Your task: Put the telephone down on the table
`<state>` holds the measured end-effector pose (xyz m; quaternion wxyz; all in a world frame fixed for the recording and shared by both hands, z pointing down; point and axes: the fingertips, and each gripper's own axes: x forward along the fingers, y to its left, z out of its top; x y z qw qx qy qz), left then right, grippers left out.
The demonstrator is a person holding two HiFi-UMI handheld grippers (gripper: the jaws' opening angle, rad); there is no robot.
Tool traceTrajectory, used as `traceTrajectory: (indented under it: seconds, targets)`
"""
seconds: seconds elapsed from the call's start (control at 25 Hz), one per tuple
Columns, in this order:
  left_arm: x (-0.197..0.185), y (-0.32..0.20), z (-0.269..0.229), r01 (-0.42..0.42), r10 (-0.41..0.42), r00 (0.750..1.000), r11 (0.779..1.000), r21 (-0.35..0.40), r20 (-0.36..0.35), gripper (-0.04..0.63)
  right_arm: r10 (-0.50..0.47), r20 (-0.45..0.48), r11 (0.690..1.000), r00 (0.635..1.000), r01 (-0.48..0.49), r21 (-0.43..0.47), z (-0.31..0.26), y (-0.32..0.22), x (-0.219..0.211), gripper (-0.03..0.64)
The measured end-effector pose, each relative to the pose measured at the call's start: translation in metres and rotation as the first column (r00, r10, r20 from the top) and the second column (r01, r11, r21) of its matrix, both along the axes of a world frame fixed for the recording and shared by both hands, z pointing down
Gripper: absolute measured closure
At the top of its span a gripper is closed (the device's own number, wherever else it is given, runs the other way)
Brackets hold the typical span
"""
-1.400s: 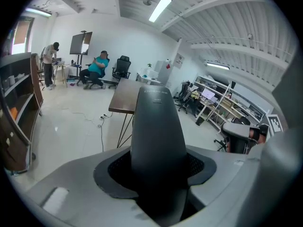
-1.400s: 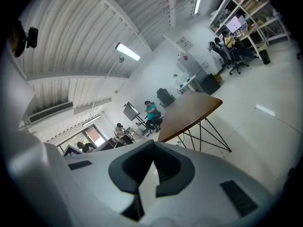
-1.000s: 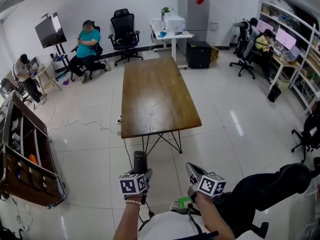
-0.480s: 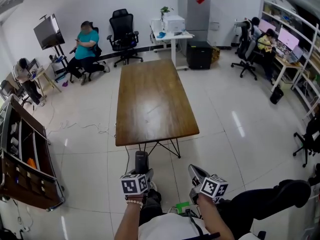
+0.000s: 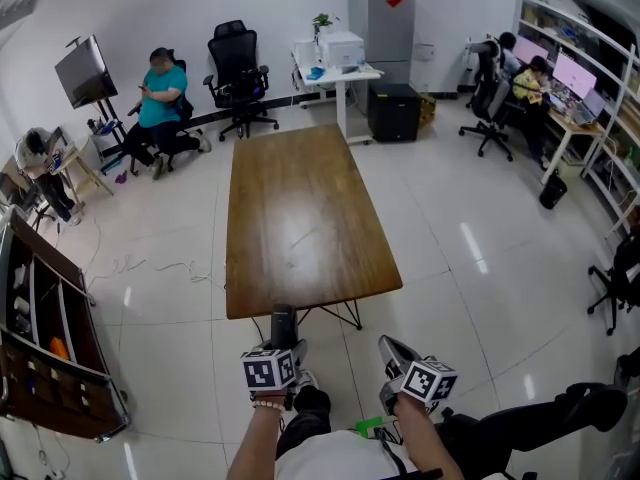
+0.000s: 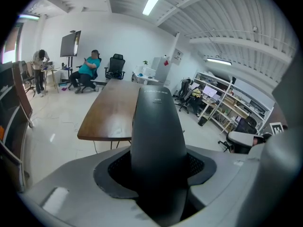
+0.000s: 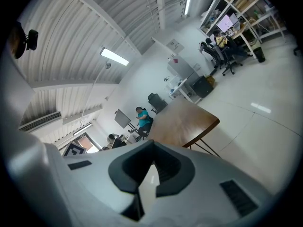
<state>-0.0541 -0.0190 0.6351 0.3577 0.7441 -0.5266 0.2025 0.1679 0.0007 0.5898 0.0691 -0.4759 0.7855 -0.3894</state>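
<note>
L gripper [image 5: 283, 346] grips telephone [image 5: 283, 322], short of table [image 5: 300, 218].

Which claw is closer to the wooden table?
Left. The left claw, holding the telephone, is just short of the table; the right claw sits farther back, near its right corner.

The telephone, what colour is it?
The telephone is black; the left gripper view shows it best.

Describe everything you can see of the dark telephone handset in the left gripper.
The dark grey, plastic-looking telephone handset is a long rounded bar with small pale print near its far end. It is clamped between the left gripper's black pads, pointing forward toward the brown wooden table, in the air short of its near edge.
</note>
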Motion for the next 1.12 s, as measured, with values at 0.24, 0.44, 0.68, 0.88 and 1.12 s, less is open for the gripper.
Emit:
traceTrajectory:
  seconds: [0.24, 0.44, 0.68, 0.88, 1.12]
  targets:
    - [-0.010, -0.056, -0.003, -0.032, 0.032, 0.999, 0.999, -0.008, -0.006, 0.318, 0.030, -0.003, 1.000, 1.000, -0.030, -0.003, -0.005, -0.052, -0.012, 0.617]
    - [-0.024, -0.103, -0.012, -0.047, 0.047, 0.999, 0.999, 0.003, -0.020, 0.318, 0.039, -0.023, 0.999, 0.999, -0.039, 0.006, -0.014, -0.096, -0.028, 0.617]
    - [-0.037, -0.148, -0.019, -0.052, 0.053, 0.998, 0.999, 0.013, -0.046, 0.318, 0.022, -0.067, 0.999, 0.998, -0.020, 0.030, -0.032, -0.152, -0.050, 0.617]
    - [-0.061, -0.175, -0.016, -0.050, 0.051, 0.997, 0.999, 0.012, -0.053, 0.318, -0.004, -0.072, 0.999, 0.997, 0.007, 0.044, -0.038, -0.192, -0.087, 0.617]
    - [-0.079, -0.201, -0.016, -0.063, 0.063, 0.997, 0.998, 0.007, -0.041, 0.318, -0.018, -0.069, 1.000, 0.997, 0.020, 0.023, -0.031, -0.210, -0.112, 0.617]
